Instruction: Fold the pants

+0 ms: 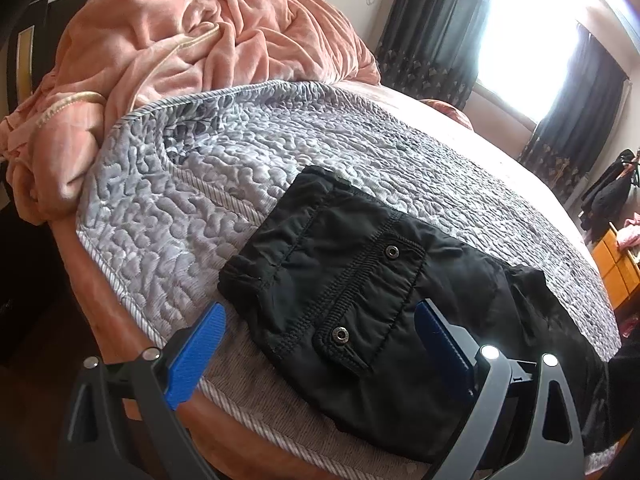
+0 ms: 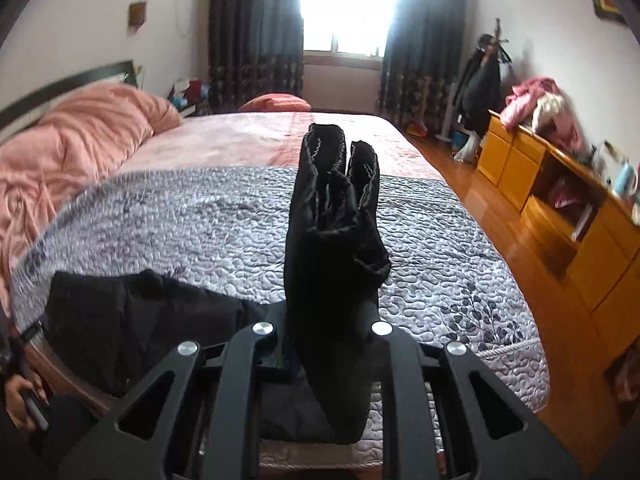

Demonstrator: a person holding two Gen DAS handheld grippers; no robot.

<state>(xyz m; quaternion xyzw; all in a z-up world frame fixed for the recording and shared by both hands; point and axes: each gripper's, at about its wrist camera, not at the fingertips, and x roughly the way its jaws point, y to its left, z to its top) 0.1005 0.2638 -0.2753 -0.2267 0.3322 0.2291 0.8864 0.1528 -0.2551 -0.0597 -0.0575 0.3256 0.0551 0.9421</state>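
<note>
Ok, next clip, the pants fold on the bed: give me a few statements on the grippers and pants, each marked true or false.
1. The right gripper is shut on the black pants' legs. True.
2. The left gripper is clamped on the waistband. False: its blue fingers are spread open over the black pants.
3. The pants lie on a grey quilted cover. True.
4. The pants are blue jeans. False: they are black, with snap buttons.
5. A pink blanket is heaped by the headboard. True.
</note>
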